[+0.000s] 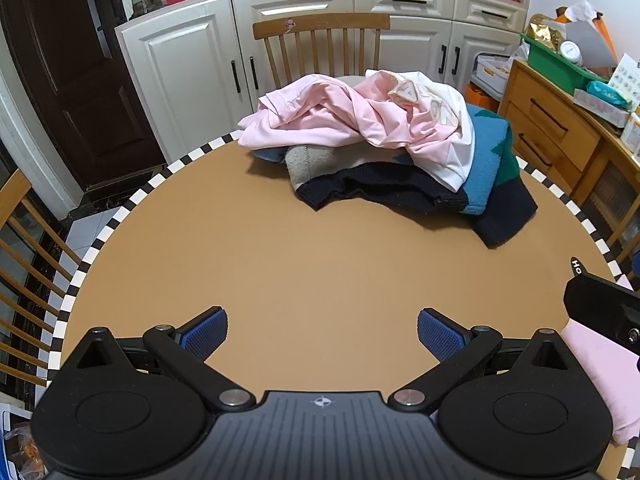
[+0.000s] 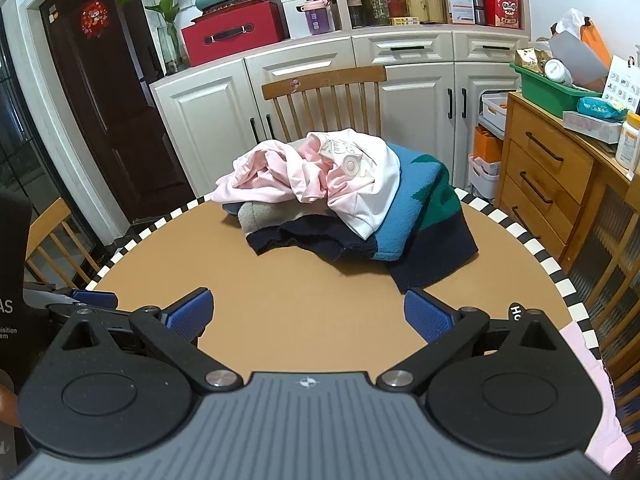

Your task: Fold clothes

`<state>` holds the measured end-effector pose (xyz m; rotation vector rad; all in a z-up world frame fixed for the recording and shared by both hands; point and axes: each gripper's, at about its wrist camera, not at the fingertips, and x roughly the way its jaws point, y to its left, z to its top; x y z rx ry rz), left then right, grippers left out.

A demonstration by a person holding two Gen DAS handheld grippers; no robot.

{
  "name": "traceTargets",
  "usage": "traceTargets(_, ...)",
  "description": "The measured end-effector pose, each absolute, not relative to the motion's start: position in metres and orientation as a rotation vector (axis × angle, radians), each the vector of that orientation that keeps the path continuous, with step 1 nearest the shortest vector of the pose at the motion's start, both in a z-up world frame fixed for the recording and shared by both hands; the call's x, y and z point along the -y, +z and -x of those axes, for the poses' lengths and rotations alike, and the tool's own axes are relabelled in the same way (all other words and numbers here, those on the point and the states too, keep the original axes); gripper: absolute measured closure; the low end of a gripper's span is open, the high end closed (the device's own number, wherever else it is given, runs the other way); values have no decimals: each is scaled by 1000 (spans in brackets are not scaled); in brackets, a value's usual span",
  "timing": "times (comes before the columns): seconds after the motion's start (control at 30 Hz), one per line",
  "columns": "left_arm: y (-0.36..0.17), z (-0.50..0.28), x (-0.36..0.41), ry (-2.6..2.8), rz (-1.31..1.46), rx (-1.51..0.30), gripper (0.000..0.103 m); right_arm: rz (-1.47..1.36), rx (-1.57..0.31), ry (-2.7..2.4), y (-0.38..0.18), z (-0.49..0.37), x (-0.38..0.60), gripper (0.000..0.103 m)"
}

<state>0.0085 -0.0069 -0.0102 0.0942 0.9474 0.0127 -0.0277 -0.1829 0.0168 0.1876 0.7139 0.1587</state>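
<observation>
Left gripper (image 1: 322,334): black two-finger claw with blue ribbed pads, jaws spread wide, nothing between them; hangs over the near part of the table.
Right gripper (image 2: 307,314): same make, jaws equally wide, nothing held.
Near right edge: folded pale pink cloth (image 1: 600,376) lies at the table's rim, beside the right gripper's body.
Round tan table with black-and-white checked rim (image 1: 280,248): near and middle surface bare, from the pads to the clothes heap; left half bare to the rim.
Clothes heap (image 2: 340,200): on the far right part of the table, reaching the far rim. Crumpled pink-and-white top (image 1: 360,120) uppermost; grey knit piece (image 1: 316,160) and navy, blue and green knit sweater (image 1: 488,176) beneath, the sweater's hem spreading toward the right rim.
Wooden spindle-back chair (image 2: 324,80): behind the heap, against the table's far side.
Second wooden chair (image 1: 24,240): at the left rim.
Green plastic bin (image 2: 556,88): on the wooden drawer chest (image 2: 548,168) at right; holds a gold foil bag and a white jar.
Red box with black handle (image 2: 236,34): on the white cabinet (image 2: 216,120), contents unseen.
</observation>
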Motion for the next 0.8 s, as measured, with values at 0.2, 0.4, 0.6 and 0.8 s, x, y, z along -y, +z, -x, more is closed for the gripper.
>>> traceTargets(0.2,-10,-7,5,9,-85,-948,0,-185,-713,155,17,28,183,1)
traceTargets(0.4,-9,-8,5,2,-89,-950,0,-188,-717,155,16,27,182,1)
traceTargets(0.6,-10,-10,3,-2,-82,-954,0,-179,-716,155,16,25,178,1)
traceTargets(0.8,-14,-21,-3,-4,-74,-962,0,-163,-720,143,17,9,177,1)
